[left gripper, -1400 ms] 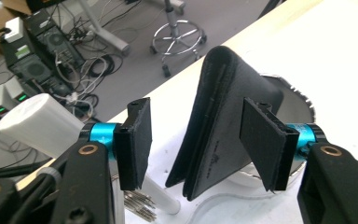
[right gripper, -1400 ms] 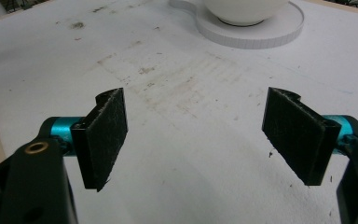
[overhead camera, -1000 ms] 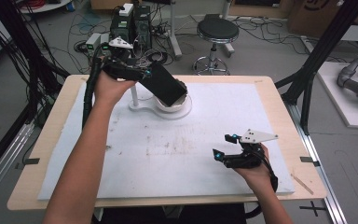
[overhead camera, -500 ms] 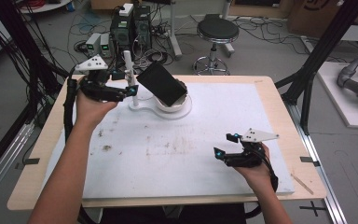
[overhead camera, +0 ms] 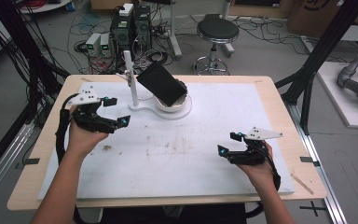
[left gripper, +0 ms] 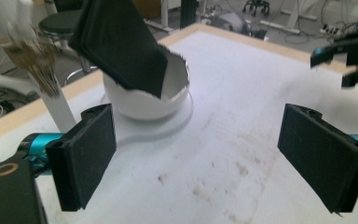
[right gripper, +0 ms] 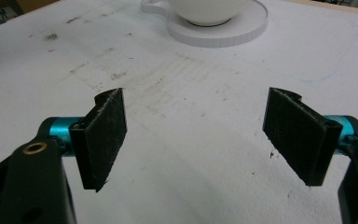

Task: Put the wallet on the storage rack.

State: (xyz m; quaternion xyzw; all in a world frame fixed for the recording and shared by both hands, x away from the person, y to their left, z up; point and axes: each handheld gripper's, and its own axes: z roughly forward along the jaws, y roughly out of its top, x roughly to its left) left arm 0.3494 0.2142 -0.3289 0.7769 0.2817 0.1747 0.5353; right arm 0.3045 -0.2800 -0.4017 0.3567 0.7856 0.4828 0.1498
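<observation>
My left tool has just been spreading its jaws and now stands released, with nothing between the two black padded faces. It hovers over the left part of the counter, jaws pointing toward the middle. Just beyond it, at the far middle of the white sheet, sits the white round bowl on its flat white plastic base, and the flat black rectangular slab leans tilted in that bowl, its upper end sticking out to the far left. In the left gripper view the slab rests against the chipped rim of the bowl, near my jaws but apart from them. A thin white upright post rises from the base just left of the bowl. My right tool is released too, jaws wide with bare stained sheet between them, low over the near right of the counter, well apart from the bowl.
</observation>
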